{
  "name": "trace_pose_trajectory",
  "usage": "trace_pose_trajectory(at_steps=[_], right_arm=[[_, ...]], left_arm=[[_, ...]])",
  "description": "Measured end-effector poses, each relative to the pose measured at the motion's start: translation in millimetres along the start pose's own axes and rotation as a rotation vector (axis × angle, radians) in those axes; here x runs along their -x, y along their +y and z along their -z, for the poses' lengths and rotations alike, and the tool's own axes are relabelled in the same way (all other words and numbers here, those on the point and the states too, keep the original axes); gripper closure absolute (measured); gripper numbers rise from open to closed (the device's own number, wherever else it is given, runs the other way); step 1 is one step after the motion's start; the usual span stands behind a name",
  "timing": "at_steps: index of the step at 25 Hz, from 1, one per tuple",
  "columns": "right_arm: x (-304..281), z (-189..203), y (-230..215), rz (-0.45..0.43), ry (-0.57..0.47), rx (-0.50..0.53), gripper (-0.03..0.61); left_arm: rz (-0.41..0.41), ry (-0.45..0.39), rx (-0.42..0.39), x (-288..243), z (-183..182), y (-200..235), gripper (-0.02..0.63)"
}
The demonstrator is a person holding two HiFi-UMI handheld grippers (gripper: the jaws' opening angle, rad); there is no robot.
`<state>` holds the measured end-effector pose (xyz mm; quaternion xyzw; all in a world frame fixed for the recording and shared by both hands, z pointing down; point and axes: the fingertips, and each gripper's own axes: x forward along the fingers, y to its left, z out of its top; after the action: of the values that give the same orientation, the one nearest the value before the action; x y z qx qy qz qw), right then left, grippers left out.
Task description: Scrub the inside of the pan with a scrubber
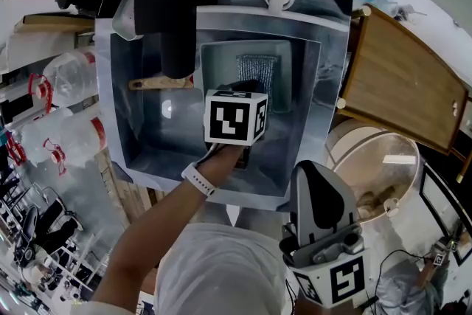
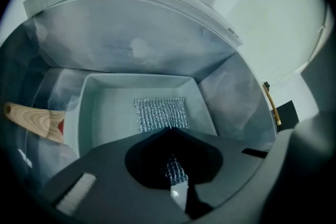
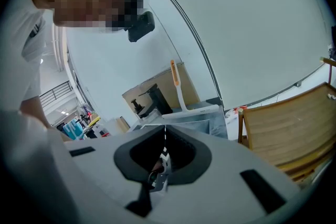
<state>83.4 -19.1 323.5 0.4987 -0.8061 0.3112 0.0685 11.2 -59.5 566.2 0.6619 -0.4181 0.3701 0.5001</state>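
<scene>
My left tongs (image 2: 170, 130) are clamped on the scrubber (image 2: 160, 112), pressing it onto the pan (image 2: 105, 113) floor. Right tongs (image 3: 165, 132) closed, empty. Next, I reckon: firm strokes across.

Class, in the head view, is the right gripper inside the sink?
No, the right gripper is held outside the sink, short of its near rim.

The scrubber (image 1: 257, 74) is silver with a fine mesh pattern. The pan (image 1: 217, 74) is pale grey. At 9 o'clock of it, a handle (image 1: 158, 82) is light brown.
</scene>
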Motion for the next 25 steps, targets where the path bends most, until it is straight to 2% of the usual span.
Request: trace_pose_trajectory(at_steps=[7,12,20,25], right_arm=[[-0.8,-0.1,5.0,-0.01,-0.002,0.0,0.571],[-0.1,2.1,8.9,-0.017,0.002,0.003,0.572],[4.2,4.7,5.6,-0.008,0.005,0.0,0.572],[7.3,2.0,1.4,0.006,0.0,0.001,0.571]], left_arm=[[-0.07,0.0,-0.008,23.8,7.1,47.2,0.606],[-0.084,-0.003,0.006,29.9,9.2,63.5,0.606],[-0.041,-0.004,-0.023,12.7,-2.0,34.1,0.606],[0.049,-0.017,-0.008,-0.9,-11.1,1.4,0.606]])
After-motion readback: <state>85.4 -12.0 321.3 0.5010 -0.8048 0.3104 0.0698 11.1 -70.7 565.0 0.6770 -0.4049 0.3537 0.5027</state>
